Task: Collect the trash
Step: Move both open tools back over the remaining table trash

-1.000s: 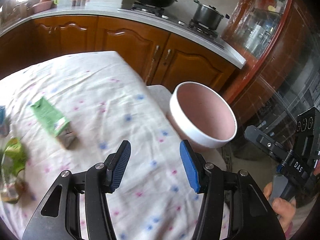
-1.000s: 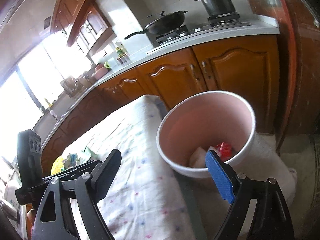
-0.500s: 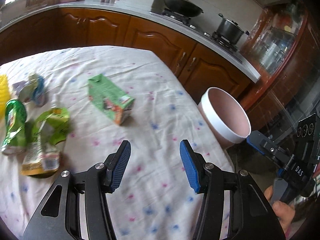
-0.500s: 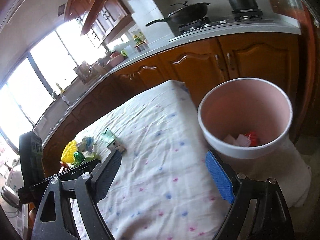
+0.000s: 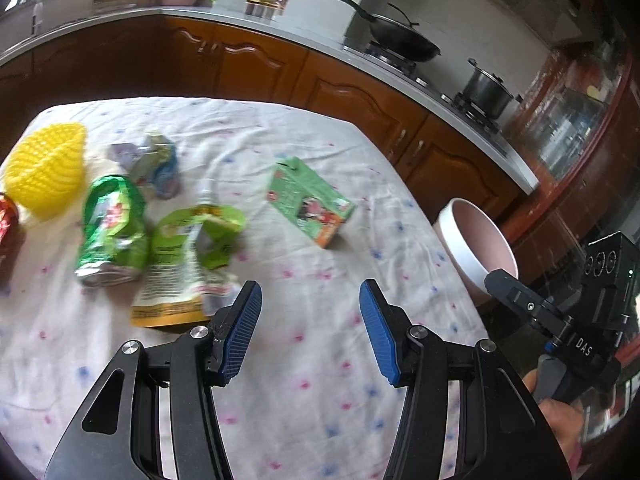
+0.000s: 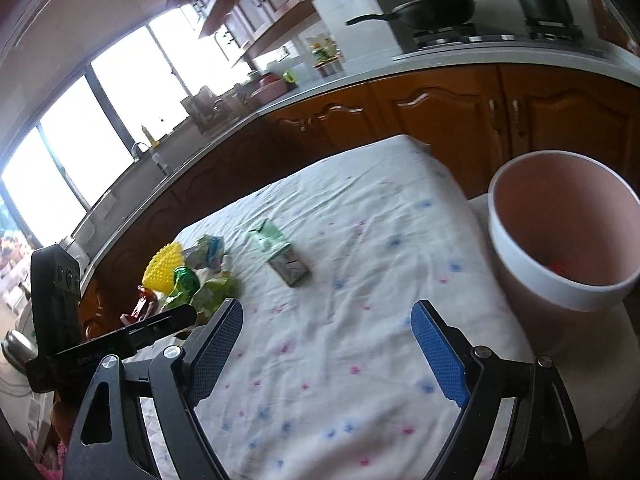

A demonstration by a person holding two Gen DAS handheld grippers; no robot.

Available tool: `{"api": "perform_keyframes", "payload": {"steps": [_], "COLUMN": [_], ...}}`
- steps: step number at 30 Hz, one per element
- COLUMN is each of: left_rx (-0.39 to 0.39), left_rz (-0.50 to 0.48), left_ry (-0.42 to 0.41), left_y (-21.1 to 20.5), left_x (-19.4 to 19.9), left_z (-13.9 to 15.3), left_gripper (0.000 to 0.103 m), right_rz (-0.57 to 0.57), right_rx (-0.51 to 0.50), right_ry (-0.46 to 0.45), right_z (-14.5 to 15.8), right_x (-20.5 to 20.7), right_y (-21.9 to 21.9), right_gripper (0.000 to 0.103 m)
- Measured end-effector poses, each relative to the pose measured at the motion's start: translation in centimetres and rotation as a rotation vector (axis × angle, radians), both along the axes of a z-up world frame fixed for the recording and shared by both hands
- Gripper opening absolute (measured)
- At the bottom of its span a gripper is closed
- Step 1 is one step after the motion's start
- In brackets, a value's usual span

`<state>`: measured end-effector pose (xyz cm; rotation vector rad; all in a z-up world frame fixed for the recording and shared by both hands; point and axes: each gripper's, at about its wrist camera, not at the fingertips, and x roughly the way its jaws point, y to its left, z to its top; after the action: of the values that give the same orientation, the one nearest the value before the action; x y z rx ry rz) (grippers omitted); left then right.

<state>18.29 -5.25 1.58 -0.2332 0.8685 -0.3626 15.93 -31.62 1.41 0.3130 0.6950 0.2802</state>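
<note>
Red scraps, seemingly, already lie in your bin [image 6: 560, 236]; the green carton [image 5: 310, 202], pouches [image 5: 188, 256] and other trash remain on the table [image 5: 312, 360]. Both grippers' jaws gape, holding nothing.

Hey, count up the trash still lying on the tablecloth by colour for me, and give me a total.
Green: 3, the carton, the crushed can and the pouch
Yellow: 1, the knobbly cup
Blue and white: 1, the crumpled wrapper
Red: 1, a wrapper cut off at the picture's edge
Total: 6
</note>
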Motion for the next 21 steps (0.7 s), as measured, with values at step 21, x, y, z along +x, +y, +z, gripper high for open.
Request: {"api": "perform_keyframes", "payload": {"steps": [21], "left_rx": [0.053], "left_rz": [0.126], "left_ry": [-0.03], "left_y": [7.4], "left_x": [2.9], "left_z": [1.0], "left_gripper": [0.051], "right_rz": [0.1], "right_rx": [-0.06], "right_ry": [0.016], "right_z": [0.0], "right_x": [3.7], "right_y": [6.3], "right_gripper": [0.091]}}
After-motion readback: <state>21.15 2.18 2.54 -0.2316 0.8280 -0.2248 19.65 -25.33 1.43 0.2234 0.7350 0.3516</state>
